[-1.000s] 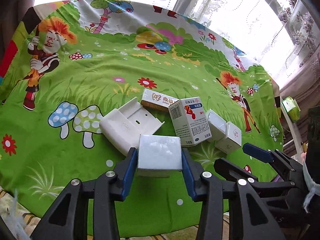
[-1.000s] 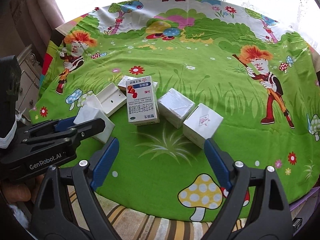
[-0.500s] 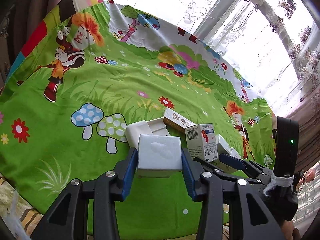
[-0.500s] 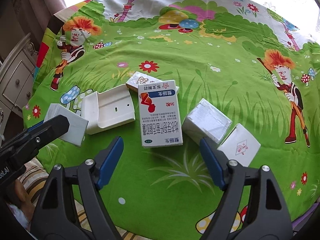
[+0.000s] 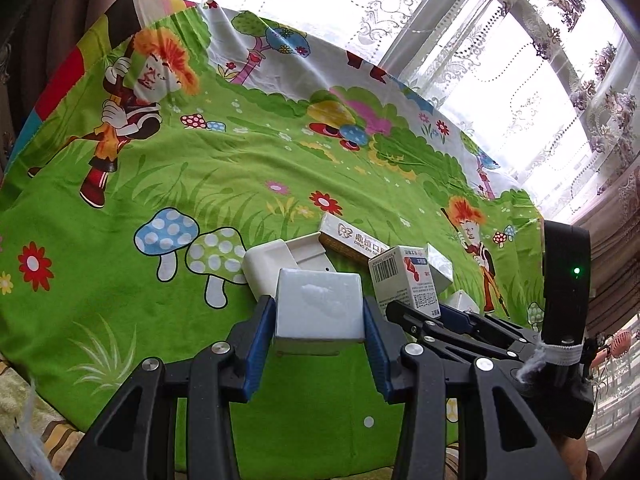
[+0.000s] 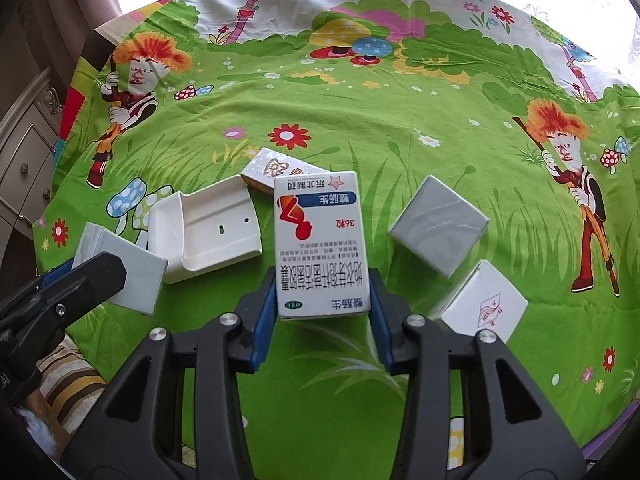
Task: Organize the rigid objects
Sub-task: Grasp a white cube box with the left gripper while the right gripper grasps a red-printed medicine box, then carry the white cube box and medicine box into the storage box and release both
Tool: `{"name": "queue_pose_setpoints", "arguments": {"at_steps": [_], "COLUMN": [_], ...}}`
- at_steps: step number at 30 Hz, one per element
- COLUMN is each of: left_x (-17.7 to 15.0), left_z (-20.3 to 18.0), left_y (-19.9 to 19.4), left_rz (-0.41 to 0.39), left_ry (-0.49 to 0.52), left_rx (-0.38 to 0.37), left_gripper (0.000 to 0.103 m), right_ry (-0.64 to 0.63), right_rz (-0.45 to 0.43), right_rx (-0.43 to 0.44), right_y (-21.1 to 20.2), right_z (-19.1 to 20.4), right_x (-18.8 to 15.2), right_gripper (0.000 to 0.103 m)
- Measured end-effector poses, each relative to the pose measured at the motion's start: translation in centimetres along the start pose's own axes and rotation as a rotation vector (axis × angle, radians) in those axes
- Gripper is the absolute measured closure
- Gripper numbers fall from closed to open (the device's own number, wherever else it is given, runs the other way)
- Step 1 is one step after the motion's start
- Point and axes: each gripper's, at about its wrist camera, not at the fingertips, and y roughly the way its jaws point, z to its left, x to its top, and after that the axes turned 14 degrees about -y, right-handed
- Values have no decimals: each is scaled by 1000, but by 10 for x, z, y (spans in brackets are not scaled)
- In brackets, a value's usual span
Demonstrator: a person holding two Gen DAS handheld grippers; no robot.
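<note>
The left gripper (image 5: 319,320) clasped a plain white box (image 5: 319,304) above the worktop (image 5: 200,184); the right gripper (image 6: 323,300) pinched the medicine carton (image 6: 320,244) by its long sides. Both looked light, stiff, crushable.

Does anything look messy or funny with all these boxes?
Nothing is broken or spilled. The boxes just lie crooked: the grey box and the white box sit at angles, and the white tray lies tilted against the toothpaste box.

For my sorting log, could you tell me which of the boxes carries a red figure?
The medicine box between the right tongs: red figure, blue band. The other boxes are plain white, grey or faintly marked.
</note>
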Motion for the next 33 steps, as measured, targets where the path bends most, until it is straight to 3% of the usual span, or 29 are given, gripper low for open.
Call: {"name": "queue_pose_setpoints", "arguments": {"at_steps": [18, 33], "left_x": [-14, -84], "left_z": [-21, -93], "left_y": [-17, -41], "left_rz": [-14, 54], "left_ry": [63, 215], "left_rx": [-31, -103], "left_gripper": [59, 59], "right_ry": [47, 192], "right_rz": [-54, -105], "right_rx": [-69, -162], "right_y": [-72, -153], "right_z": [1, -50], "right_x": [-49, -145], "right_gripper": [58, 58]}}
